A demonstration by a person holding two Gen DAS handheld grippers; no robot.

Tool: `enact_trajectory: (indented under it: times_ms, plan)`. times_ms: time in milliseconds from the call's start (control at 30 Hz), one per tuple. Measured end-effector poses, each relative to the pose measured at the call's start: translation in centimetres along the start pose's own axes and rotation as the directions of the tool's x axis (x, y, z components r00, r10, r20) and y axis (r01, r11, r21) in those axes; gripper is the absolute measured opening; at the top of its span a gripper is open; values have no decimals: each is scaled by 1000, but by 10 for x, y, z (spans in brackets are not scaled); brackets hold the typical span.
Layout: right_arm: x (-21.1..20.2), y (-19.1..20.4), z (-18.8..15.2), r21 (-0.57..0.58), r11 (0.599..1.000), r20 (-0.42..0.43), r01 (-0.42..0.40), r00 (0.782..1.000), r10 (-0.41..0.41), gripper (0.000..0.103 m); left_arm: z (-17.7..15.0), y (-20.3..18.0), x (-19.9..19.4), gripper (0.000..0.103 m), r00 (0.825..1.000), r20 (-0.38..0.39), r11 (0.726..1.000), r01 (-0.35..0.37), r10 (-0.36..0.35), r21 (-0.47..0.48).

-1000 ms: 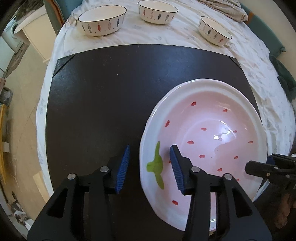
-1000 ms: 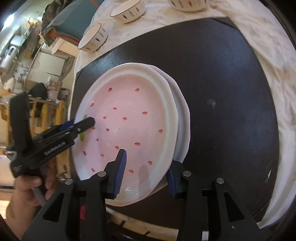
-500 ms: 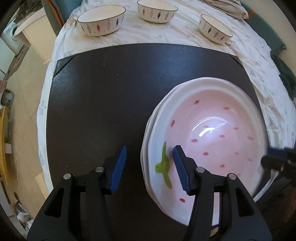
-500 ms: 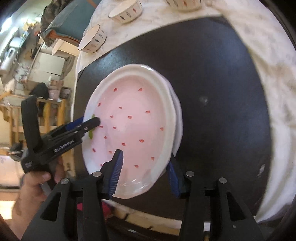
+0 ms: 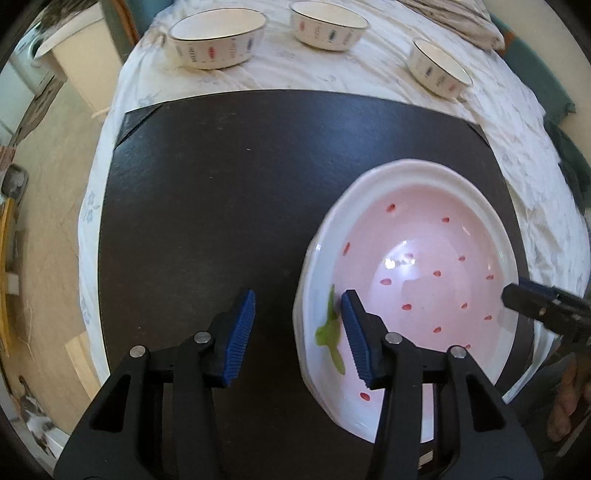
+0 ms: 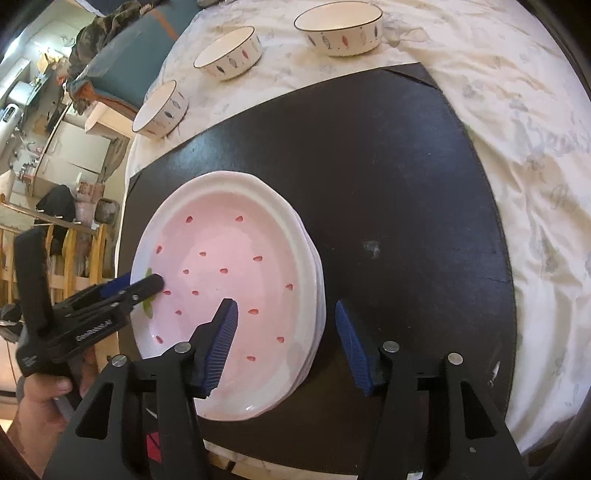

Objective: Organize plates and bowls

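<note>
A pink plate [image 5: 424,258] [image 6: 229,251] with red seed marks and a green leaf lies on top of white plates, stacked on the black mat [image 5: 221,184]. My left gripper [image 5: 297,336] straddles the stack's left rim by the leaf. Its jaws are closing a little, but the pads stand clear of the rim. My right gripper [image 6: 286,345] straddles the opposite rim with its jaws opening, one pad over the pink inside and one over the mat, neither touching. Each gripper's tip shows in the other view: left gripper [image 6: 147,286], right gripper [image 5: 517,299].
Three white bowls with fish marks stand on the flowered cloth beyond the mat: a wide bowl [image 5: 218,44], a middle bowl [image 5: 328,24] and a small bowl [image 5: 439,70]. A hand [image 6: 40,398] holds the left gripper. The table edge drops off close to the stack.
The pink plate has shifted from an offset position to sit squarely on the plates below. The right jaws have spread away from its rim. The left gripper has hardly moved.
</note>
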State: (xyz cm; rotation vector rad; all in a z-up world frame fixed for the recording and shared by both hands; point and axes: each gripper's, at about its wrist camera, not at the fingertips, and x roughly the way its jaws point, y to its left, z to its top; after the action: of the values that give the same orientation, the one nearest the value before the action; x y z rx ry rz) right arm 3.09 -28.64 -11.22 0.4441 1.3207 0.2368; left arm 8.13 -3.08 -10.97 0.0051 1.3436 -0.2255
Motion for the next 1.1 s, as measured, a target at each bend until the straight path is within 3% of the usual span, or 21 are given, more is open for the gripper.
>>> enact_trajectory:
  times_ms: [100,167,200,233,367,533,733,800,967,1100]
  plan:
    - [5,4,2,-21,1000,10,12,1000,-12,52,1,4,-1,44,1000,-2,1000,16,-16,-22]
    - [5,4,4,-28,999,26,37,999,-36,43,0,1,0,36,1000,-4,1000,28,-28,-8]
    - [5,4,4,-33,998,31,44,999,-43,42,0,-4,0,23,999,-4,999,44,-44,14]
    - [6,4,5,-36,998,32,49,998,-48,39,-1,-9,0,20,999,-9,999,43,-43,30]
    - [6,4,3,-55,995,38,79,996,-77,31,-2,-19,-2,21,1000,9,997,-8,7,81]
    - [5,6,-1,-87,992,41,88,996,-85,31,-2,-17,-3,21,1000,6,998,1,-2,55]
    - [1,-12,1,29,1000,55,11,998,-12,30,-4,-17,-3,24,999,-33,999,11,-10,53]
    - [-4,-12,1,26,999,75,27,997,-29,33,-3,-13,-8,24,999,-27,998,28,-27,52]
    - [-18,-7,0,-13,999,134,38,990,-36,34,-2,-3,-13,35,1000,-18,1000,11,-11,7]
    - [-25,-4,-3,-13,1000,162,22,987,-19,55,-6,-6,-20,49,1000,16,999,-18,17,27]
